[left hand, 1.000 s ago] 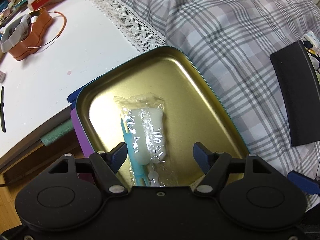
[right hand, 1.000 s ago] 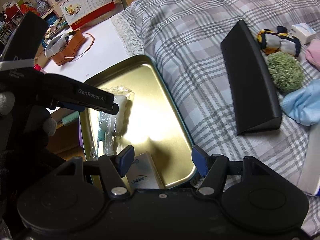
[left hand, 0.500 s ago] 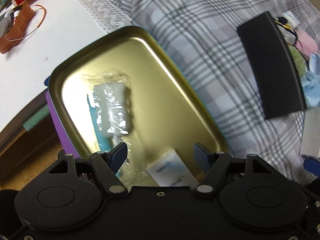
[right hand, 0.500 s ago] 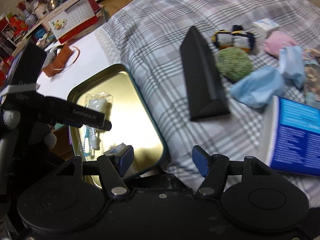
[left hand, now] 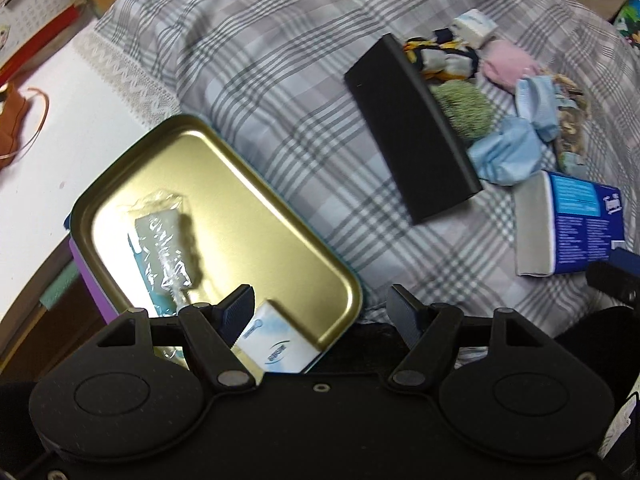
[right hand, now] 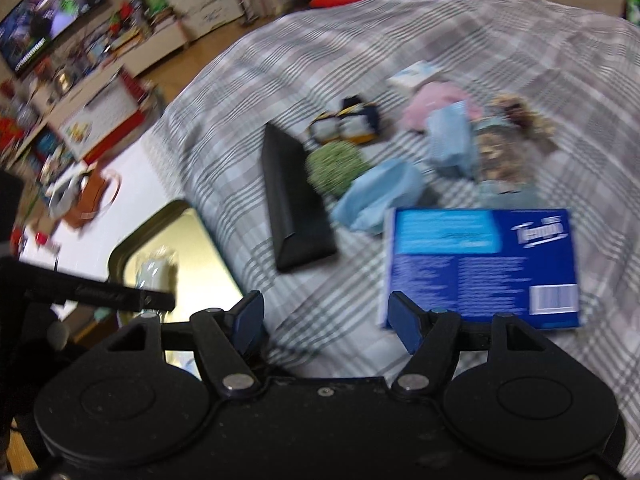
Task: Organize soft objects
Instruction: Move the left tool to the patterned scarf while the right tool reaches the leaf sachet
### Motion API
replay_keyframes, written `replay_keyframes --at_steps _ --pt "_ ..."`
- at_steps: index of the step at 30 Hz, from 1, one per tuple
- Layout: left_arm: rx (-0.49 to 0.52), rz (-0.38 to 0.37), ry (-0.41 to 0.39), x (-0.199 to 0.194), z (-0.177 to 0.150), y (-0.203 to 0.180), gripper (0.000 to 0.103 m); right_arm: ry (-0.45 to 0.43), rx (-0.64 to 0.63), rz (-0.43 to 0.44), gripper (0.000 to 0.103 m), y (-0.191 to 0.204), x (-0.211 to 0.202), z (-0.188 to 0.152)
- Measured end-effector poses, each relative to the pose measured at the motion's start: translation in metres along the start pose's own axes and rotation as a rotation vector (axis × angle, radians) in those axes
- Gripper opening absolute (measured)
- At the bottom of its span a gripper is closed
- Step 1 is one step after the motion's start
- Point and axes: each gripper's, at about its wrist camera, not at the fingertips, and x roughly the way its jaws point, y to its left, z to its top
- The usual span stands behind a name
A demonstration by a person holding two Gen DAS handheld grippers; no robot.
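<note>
Taken from left to right, with the black case [left hand: 412,128] as the landmark, the gold tray [left hand: 280,216] is found well to the left of it at the edge of the plaid bed cover [left hand: 280,60]. In the tray a plastic-wrapped white piece with a teal handle [left hand: 164,236] lies flat, and a small white packet [left hand: 276,348] rests in the corner nearest the camera. Both are judged light, and the wrapper slippery and crinkly.

Just right of the case the soft pile is seen. The green fuzzy ball [left hand: 464,108] touches the case's long edge. The striped plush [left hand: 444,56] lies beyond the ball, the pink cloth [left hand: 508,66] further right, and the light blue cloths [left hand: 508,152] on the ball's near side. All are judged light, limp and compressible; a pinch at a bunched fold or across the ball's middle is thought best, since a loose edge would be expected to slip out.

The blue tissue box [right hand: 480,264] lies nearest on the right, stiffer than the rest.

The left gripper [left hand: 320,306] is pointed steeply down over the tray's near corner, its jaws partly apart with nothing clamped between them. The right gripper [right hand: 326,318] is angled less steeply toward the bed cover beside the tissue box; its jaws are opening, and nothing is seen between them.
</note>
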Motion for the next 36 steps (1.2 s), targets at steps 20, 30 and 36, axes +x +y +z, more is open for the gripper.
replay_keyframes --at_steps 20,30,36 --pt "0.151 -0.075 -0.083 -0.021 0.038 -0.077 0.068 -0.125 0.303 -0.185 0.072 -0.111 -0.009 0.041" --pt "0.158 -0.081 -0.119 -0.019 0.073 -0.102 0.071 -0.133 0.420 -0.236 0.078 -0.151 0.005 0.062" --pt "0.146 -0.079 -0.110 -0.006 0.092 -0.111 0.071 -0.117 0.486 -0.236 0.078 -0.171 0.028 0.085"
